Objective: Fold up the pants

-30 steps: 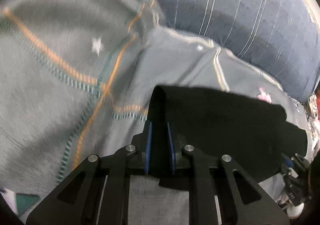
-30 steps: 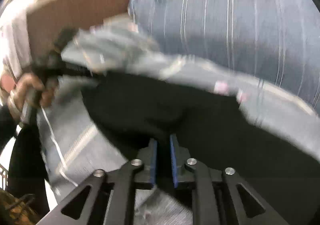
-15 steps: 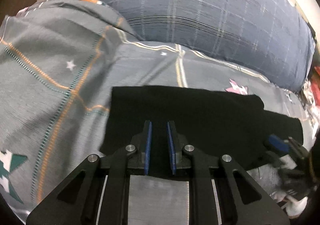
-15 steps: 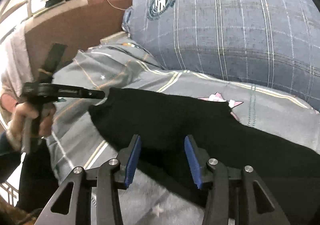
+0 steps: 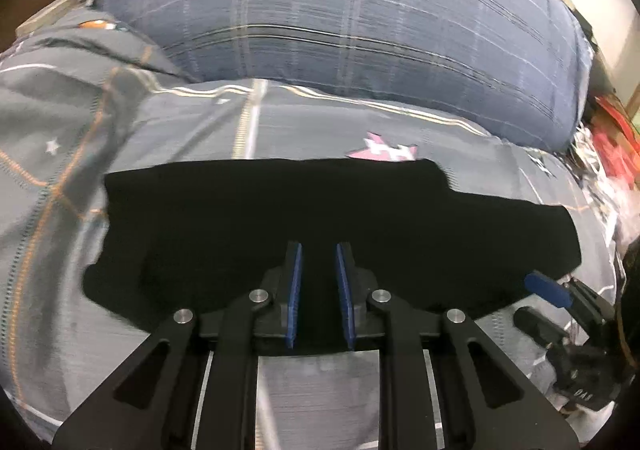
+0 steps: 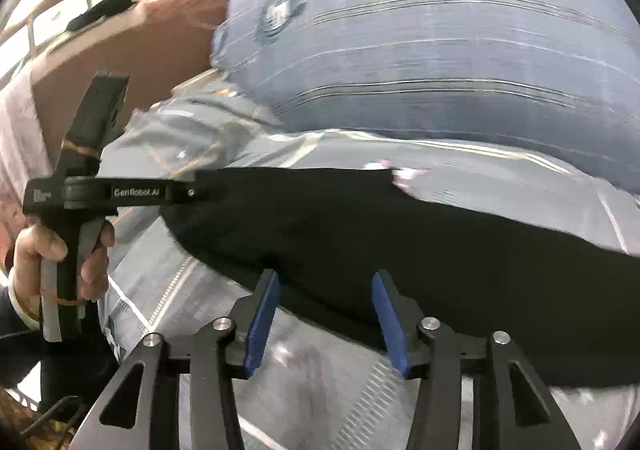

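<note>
The black pants point(image 5: 304, 217) are lying folded flat on the grey bedspread point(image 5: 72, 177), a soft matte slab with a stepped upper edge where one layer is sitting short of the one beneath. In the right wrist view the same pants point(image 6: 360, 234) are stretching as a long dark band across the bed.

The left gripper point(image 5: 318, 294) is hovering over the near edge of the fabric with its blue pads drawn close together; black cloth is showing in the narrow gap, but whether the pads are pinching it is hard to tell against so dark a background. The right gripper point(image 6: 324, 314) has just been opening its jaws, and they are now standing well apart, released, with the hem of the pants lying between and beyond them, untouched.

The bedspread is showing woven stripes in orange, teal and cream, small white stars and a pink star patch point(image 5: 384, 149). Behind it a large plump pillow point(image 5: 340, 29) in blue-grey plaid is bulging upward. A hand point(image 6: 60, 262) is gripping the left gripper's handle, with a brown headboard point(image 6: 132, 49) behind it.
</note>
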`<state>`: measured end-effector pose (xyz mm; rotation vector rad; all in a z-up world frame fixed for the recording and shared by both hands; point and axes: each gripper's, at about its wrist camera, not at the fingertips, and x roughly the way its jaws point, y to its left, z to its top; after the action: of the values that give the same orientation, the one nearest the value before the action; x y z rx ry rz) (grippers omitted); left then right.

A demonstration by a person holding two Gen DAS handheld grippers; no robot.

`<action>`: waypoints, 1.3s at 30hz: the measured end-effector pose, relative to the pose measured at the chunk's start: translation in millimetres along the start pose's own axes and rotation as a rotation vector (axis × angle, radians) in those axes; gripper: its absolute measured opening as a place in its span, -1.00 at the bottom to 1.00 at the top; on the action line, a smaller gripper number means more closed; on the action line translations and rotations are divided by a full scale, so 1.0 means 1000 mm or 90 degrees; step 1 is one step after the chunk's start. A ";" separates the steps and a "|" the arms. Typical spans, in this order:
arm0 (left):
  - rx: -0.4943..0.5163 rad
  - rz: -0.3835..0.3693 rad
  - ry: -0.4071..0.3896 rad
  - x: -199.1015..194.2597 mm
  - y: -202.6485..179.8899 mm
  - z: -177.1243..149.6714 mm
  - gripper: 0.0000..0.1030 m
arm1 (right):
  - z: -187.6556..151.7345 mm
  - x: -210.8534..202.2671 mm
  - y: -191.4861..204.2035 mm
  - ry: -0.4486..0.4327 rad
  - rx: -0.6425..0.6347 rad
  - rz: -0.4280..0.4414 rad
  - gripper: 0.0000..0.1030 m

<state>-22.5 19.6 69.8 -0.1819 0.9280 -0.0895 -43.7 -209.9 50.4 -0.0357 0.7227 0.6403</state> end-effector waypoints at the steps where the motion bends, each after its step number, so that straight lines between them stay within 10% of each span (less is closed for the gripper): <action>1: 0.004 -0.008 0.007 0.003 -0.008 0.000 -0.68 | -0.003 -0.007 -0.007 -0.002 0.013 -0.010 -0.04; 11: 0.054 -0.061 0.036 0.023 -0.072 -0.001 -0.68 | -0.041 -0.066 -0.076 -0.027 0.145 -0.087 0.03; 15: 0.048 -0.085 0.040 0.031 -0.092 0.000 0.07 | -0.052 -0.082 -0.098 -0.038 0.188 -0.096 0.03; 39: 0.150 -0.126 0.073 0.067 -0.153 0.002 0.08 | -0.080 -0.098 -0.155 -0.054 0.287 -0.118 0.10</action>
<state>18.8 -140.5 47.8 -0.0491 1.0042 -0.3942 -61.4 -407.6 23.0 0.3355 0.7579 0.2902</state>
